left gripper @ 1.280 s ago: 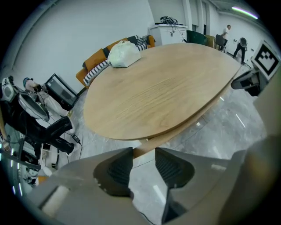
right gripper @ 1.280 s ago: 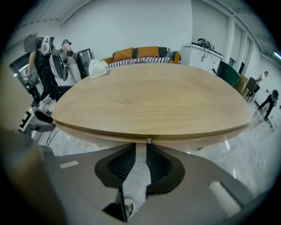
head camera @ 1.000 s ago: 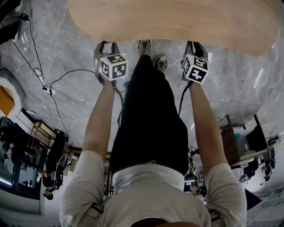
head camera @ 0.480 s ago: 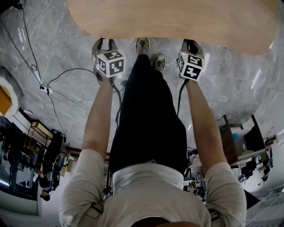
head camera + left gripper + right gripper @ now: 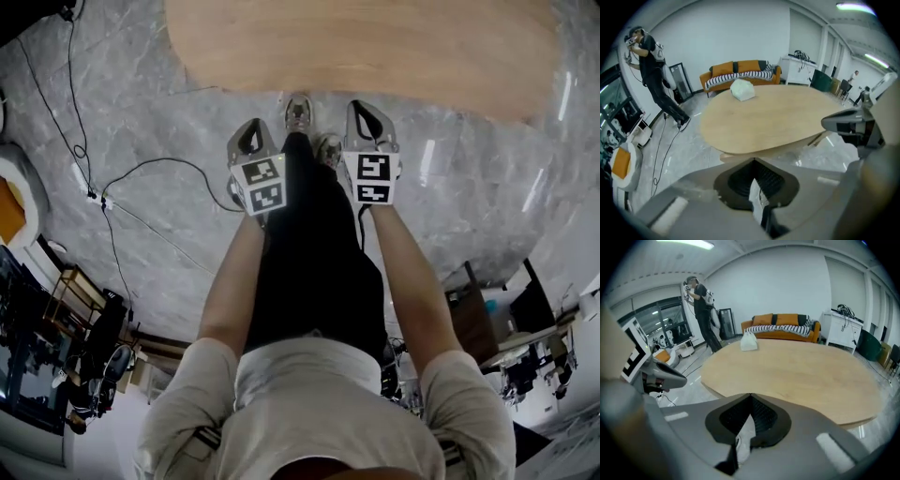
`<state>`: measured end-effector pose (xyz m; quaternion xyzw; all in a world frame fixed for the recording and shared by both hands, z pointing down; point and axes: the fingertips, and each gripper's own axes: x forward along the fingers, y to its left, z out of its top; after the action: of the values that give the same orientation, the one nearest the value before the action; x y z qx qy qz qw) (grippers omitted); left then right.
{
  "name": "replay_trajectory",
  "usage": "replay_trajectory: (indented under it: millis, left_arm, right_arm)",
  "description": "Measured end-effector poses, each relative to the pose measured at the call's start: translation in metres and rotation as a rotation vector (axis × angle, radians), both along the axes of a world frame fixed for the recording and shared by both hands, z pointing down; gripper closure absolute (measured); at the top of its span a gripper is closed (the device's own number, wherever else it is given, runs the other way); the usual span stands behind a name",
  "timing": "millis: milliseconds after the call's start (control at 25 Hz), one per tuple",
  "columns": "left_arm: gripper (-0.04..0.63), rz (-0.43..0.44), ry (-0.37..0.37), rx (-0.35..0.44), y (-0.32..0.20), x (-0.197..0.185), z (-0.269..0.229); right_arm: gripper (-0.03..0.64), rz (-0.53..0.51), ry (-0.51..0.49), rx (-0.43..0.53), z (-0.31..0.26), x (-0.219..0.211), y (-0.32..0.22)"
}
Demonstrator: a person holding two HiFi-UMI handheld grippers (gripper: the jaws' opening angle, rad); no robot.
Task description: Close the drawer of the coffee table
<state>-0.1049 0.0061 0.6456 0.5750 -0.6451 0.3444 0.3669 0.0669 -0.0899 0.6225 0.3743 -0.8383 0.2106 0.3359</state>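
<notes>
The oval light-wood coffee table (image 5: 375, 42) fills the top of the head view. No drawer sticks out past its near edge there. In the left gripper view a pale wood strip (image 5: 733, 156) shows under the tabletop's (image 5: 768, 117) near edge. My left gripper (image 5: 249, 128) hangs over the floor short of the table, jaws shut on nothing. My right gripper (image 5: 364, 106) is beside it, nearer the edge, also shut and empty. In each gripper view the jaws meet in front of the table (image 5: 801, 371), apart from it.
A white bag (image 5: 742, 89) lies on the table's far side. Black cables (image 5: 141, 173) trail over the marble floor at the left. My shoes (image 5: 300, 112) stand by the table edge. An orange sofa (image 5: 740, 71) and a standing person (image 5: 651, 61) are beyond.
Both grippers have drawn back from the table edge toward me, risen and come closer together. The left gripper's jaws, spread before, are now closed.
</notes>
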Motion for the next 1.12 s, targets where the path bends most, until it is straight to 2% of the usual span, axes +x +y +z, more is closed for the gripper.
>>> replay_trajectory:
  millis: [160, 360, 560, 760, 920, 1120]
  left_arm:
    - [0.575, -0.003, 0.031, 0.174, -0.012, 0.023, -0.088]
    - [0.575, 0.039, 0.079, 0.424, -0.035, 0.043, -0.216]
    - [0.575, 0.101, 0.059, 0.594, -0.039, 0.051, -0.323]
    - [0.575, 0.165, 0.047, 0.707, -0.028, 0.066, -0.404]
    - [0.575, 0.177, 0.016, 0.789, -0.019, 0.073, -0.455]
    - [0.575, 0.185, -0.013, 0.864, -0.022, 0.074, -0.503]
  right_arm:
    - [0.611, -0.057, -0.097, 0.142, -0.099, -0.019, 0.006]
    - [0.611, -0.113, -0.199, 0.356, -0.234, -0.024, 0.009]
    - [0.611, -0.105, -0.282, 0.521, -0.343, -0.023, 0.011]
    - [0.611, -0.065, -0.381, 0.586, -0.427, -0.008, 0.023]
    - [0.611, -0.017, -0.38, 0.664, -0.478, 0.012, 0.026]
    - [0.611, -0.013, -0.358, 0.718, -0.532, 0.017, 0.035]
